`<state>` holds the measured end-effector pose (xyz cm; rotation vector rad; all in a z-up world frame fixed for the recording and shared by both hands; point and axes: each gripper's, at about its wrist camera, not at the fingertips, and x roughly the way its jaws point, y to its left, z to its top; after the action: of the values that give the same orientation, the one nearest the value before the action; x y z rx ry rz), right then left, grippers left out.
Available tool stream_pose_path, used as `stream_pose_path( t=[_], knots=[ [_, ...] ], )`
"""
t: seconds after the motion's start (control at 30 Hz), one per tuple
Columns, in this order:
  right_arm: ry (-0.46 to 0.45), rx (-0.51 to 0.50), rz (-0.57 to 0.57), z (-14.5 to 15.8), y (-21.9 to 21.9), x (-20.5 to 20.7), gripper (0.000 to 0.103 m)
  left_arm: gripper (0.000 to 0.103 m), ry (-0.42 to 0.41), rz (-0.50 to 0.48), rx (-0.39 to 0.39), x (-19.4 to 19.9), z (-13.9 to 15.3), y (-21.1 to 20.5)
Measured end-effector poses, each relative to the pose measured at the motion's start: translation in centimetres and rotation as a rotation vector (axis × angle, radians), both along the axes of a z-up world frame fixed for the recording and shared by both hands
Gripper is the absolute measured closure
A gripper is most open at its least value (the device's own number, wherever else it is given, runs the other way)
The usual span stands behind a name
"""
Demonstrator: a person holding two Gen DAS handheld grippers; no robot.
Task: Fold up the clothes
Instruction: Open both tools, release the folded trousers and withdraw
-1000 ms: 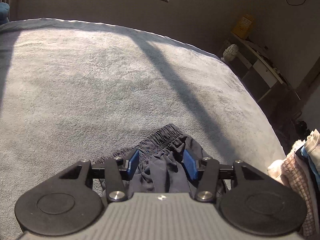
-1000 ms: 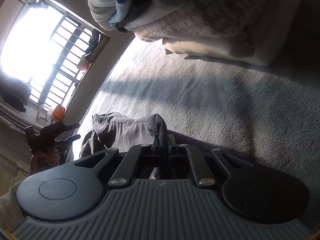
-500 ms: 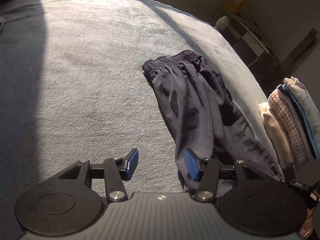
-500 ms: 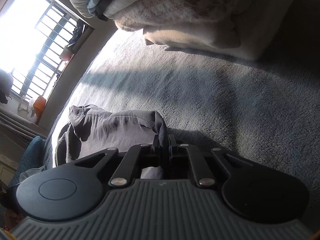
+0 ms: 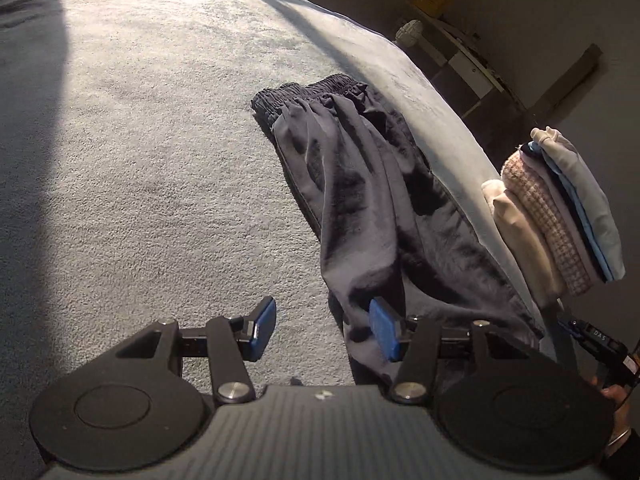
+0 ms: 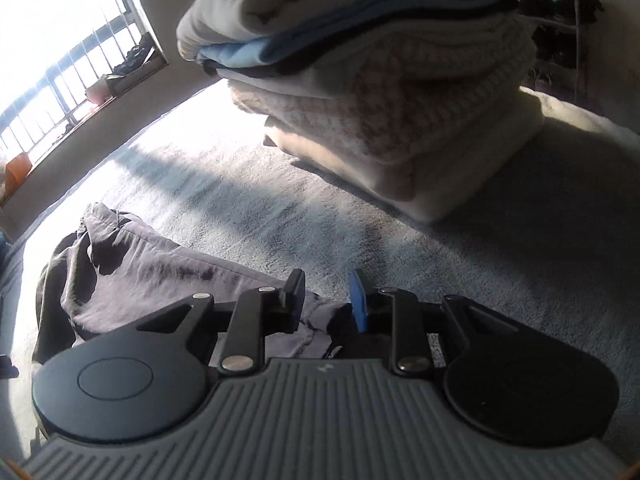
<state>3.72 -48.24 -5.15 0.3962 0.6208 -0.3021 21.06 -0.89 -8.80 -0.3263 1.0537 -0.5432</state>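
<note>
A dark grey pair of trousers lies stretched lengthwise on the grey bed blanket, its elastic waistband at the far end. My left gripper hovers over the near end with its jaws opening. The trousers' edge reaches in past the right blue pad, and neither pad presses it. In the right wrist view the trousers lie crumpled at the left. My right gripper is just above their near end, jaws opening, fabric below them and not pinched.
A stack of folded clothes sits on the bed close to the trousers' right side. The bed's edge curves behind it, with a low shelf unit beyond. A barred window glares at the left. A hand shows at the lower right.
My left gripper let go of the waistband and drew back along the trousers to their near end. My right gripper, shut on the fabric before, has rolled and come off it.
</note>
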Motion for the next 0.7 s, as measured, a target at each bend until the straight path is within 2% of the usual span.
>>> stream_pose_path(
  t=[0.07, 0.13, 0.23, 0.4, 0.53, 0.6, 0.7],
  knots=[
    [-0.012, -0.04, 0.124, 1.2, 2.0, 2.2, 0.069, 0.047, 0.014, 0.026, -0.006, 0.4, -0.3, 0.1],
    [-0.011, -0.066, 0.191, 1.3, 3.7, 3.6, 0.064, 0.047, 0.024, 0.037, -0.007, 0.8, -0.6, 0.0],
    [0.003, -0.097, 0.278, 0.9, 6.1, 5.4, 0.063, 0.047, 0.006, 0.049, -0.007, 1.4, -0.6, -0.3],
    [0.043, -0.059, 0.338, -0.6, 8.1, 6.0, 0.065, 0.047, 0.023, 0.06, 0.005, 2.6, -1.8, -1.4],
    [0.146, -0.105, 0.343, -2.5, 8.9, 5.9, 0.069, 0.047, 0.015, 0.025, 0.037, 2.4, -2.5, -2.2],
    [0.105, -0.113, 0.362, -1.4, 8.8, 4.6, 0.069, 0.047, -0.005, -0.002, 0.054, 2.0, -2.3, -2.3],
    [0.011, -0.114, 0.527, 1.1, 10.5, 2.0, 0.069, 0.047, -0.018, -0.029, 0.081, 1.2, -2.2, -2.0]
  ],
)
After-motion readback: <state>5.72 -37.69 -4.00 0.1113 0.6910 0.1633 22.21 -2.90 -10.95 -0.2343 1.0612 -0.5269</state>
